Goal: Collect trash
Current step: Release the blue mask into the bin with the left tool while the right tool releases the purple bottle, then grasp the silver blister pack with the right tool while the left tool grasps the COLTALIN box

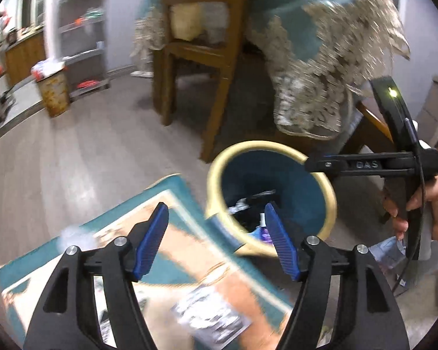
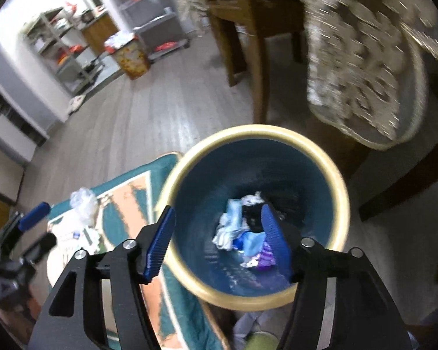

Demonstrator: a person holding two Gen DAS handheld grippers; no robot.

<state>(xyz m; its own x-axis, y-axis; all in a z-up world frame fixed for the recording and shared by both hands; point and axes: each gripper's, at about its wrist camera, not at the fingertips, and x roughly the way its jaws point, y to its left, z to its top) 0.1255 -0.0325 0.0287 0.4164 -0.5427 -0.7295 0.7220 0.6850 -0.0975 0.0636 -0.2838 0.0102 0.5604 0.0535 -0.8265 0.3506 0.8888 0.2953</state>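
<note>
A grey wood floor runs past shelving to a teal patterned rug (image 1: 172, 262). On it, from left, lie a crumpled clear plastic wad (image 2: 83, 202) and a printed wrapper (image 1: 211, 318), likely light, soft and easily pinched at an edge. The left tool (image 1: 216, 242) hangs wide open, empty, above the rug. The right tool (image 2: 217, 243), equally open and empty, hovers over the part-filled blue bin (image 2: 340, 192).

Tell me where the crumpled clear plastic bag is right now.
The crumpled plastic bag lies on the teal rug, left of the bin in the right wrist view.
</note>
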